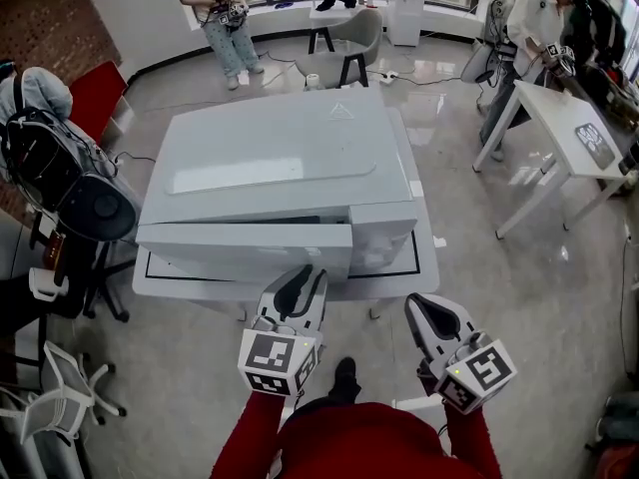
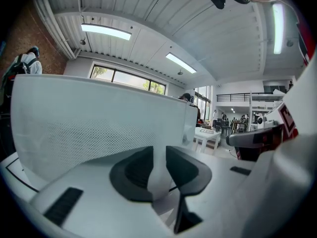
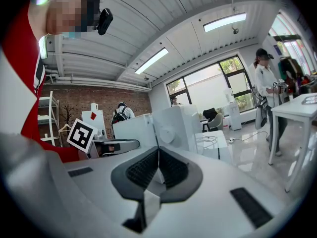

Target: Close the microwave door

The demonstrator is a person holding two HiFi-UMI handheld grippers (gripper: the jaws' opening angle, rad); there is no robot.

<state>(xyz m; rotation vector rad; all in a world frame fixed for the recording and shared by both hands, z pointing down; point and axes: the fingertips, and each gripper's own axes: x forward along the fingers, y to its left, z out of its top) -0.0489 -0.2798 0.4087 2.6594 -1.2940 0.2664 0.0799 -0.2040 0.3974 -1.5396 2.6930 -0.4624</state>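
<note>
The microwave (image 1: 270, 153) stands on a low white surface (image 1: 404, 285) in front of me. Its door (image 1: 245, 252) is on the left part of the microwave's front. A thin dark gap shows between the door's top edge and the microwave's body, so the door is not fully shut. My left hand-held gripper (image 1: 300, 285) is just before the door, near the door's right end. Its jaws are a little apart and clamp nothing; between them I see only the door's white face with its dotted mesh. I cannot tell if the tips touch the door. My right hand-held gripper (image 1: 431, 307) is near the microwave's front right corner, its jaws together and empty.
</note>
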